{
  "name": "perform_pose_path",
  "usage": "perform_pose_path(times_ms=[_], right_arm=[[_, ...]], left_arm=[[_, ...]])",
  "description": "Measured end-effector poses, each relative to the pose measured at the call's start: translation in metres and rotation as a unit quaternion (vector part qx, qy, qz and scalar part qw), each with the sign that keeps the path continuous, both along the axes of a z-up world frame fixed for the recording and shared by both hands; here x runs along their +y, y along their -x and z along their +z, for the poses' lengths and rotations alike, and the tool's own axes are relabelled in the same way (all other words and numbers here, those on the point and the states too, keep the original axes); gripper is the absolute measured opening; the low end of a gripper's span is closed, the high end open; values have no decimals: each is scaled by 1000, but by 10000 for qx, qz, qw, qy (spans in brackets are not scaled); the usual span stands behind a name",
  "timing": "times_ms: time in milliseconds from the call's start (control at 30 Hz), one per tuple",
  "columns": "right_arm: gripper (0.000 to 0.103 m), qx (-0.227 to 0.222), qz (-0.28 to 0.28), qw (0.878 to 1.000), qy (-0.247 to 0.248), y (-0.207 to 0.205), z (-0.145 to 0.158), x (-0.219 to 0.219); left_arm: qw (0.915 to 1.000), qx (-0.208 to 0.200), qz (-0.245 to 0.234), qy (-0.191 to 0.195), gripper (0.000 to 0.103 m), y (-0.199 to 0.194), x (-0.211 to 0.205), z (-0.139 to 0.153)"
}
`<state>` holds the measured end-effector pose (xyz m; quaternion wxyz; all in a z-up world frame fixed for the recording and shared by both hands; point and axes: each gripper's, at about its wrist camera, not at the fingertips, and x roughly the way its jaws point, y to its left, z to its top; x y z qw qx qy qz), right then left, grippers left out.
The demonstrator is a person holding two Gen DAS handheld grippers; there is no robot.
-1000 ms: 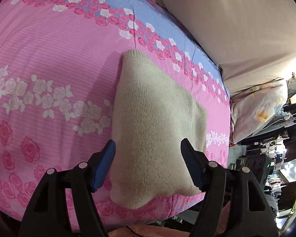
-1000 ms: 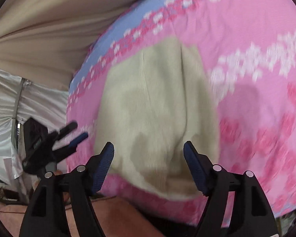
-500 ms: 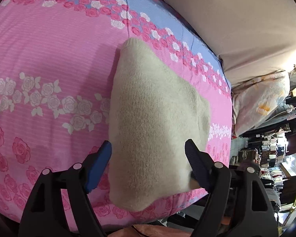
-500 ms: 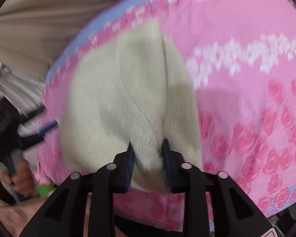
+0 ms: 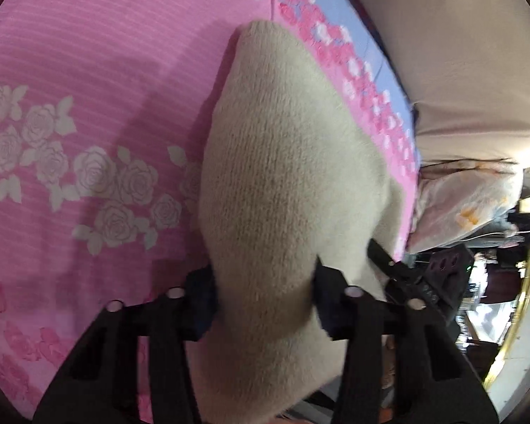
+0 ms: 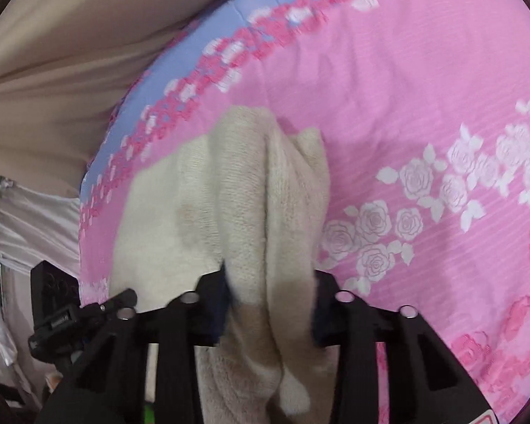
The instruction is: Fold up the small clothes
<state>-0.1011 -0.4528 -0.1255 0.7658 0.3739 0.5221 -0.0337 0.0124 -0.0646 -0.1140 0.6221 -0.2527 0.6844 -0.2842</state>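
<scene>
Cream knit garment (image 5: pixel 279 190) clamped by both grippers; no legible labels.

Cream knit garment (image 5: pixel 286 183), small, fuzzy, folded lengthwise; near end bunched and raised, far end lying on pink rose-print bedspread (image 5: pixel 88 81).

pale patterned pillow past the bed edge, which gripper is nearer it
Right. The right gripper grips the cream knit garment on the side toward the pillow; the left gripper grips it farther away.
</scene>
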Motion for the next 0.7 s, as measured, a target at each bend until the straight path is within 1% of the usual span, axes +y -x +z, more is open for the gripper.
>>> perform_pose_path(times_ms=[67,100,133,167,200,233,267,300,333,367,400,433,467,500,533,567,600,633,667,700], right_arm=[[27,-217,90,9997,-22,4,20,10],[28,-256,147,9995,81,4,24,16],[32,-196,207,9994,191,3,20,19],[34,-41,301,9989,363,-1,8,25],[38,222,433,9967,643,-5,-9,30],[41,258,457,9962,689,-5,-21,31],[41,179,295,9977,583,-5,-21,29],[41,170,76,9985,524,0,-10,26],[43,139,-4,9977,659,3,1,26],[46,60,-40,9956,933,7,16,29],[46,-106,60,9922,1242,14,36,34],[43,-235,180,9900,1382,15,48,39],[42,-428,363,9888,1385,20,64,48],[34,-546,532,9890,1268,19,72,56],[26,-607,751,9886,1152,20,75,65],[21,-563,1009,9872,1095,19,76,76],[12,-392,1318,9844,1100,18,68,91],[5,-224,1534,9811,1155,17,58,102],[1,15,1686,9765,1343,18,42,108],[0,335,1714,9714,1608,20,20,106]], left_arm=[[9997,-245,1,-3,36,-2,12,21],[9990,-423,-43,-137,36,-3,17,31],[9983,-501,-100,-279,37,-4,18,33],[9975,-545,-173,-426,37,-6,17,31],[9956,-578,-321,-670,38,-7,12,21],[9929,-619,-457,-903,44,-7,6,9],[9930,-627,-456,-894,45,-6,5,5],[9936,-622,-353,-871,45,-5,7,9],[9942,-644,-281,-810,47,-3,8,17],[9944,-691,-222,-772,47,-3,12,24],[9940,-802,-145,-730,52,0,17,34],[9937,-891,-112,-668,55,2,20,41],[9934,-948,-82,-646,56,4,25,46],[9928,-987,-74,-678,57,6,26,50],[9902,-1140,-122,-798,58,11,27,57],[9874,-1281,-177,-908,58,14,25,62],[9825,-1488,-239,-1099,58,18,21,68],[9781,-1646,-275,-1247,58,21,16,72],[9738,-1784,-324,-1369,58,23,12,75],[9693,-1908,-384,-1502,58,26,7,78]])
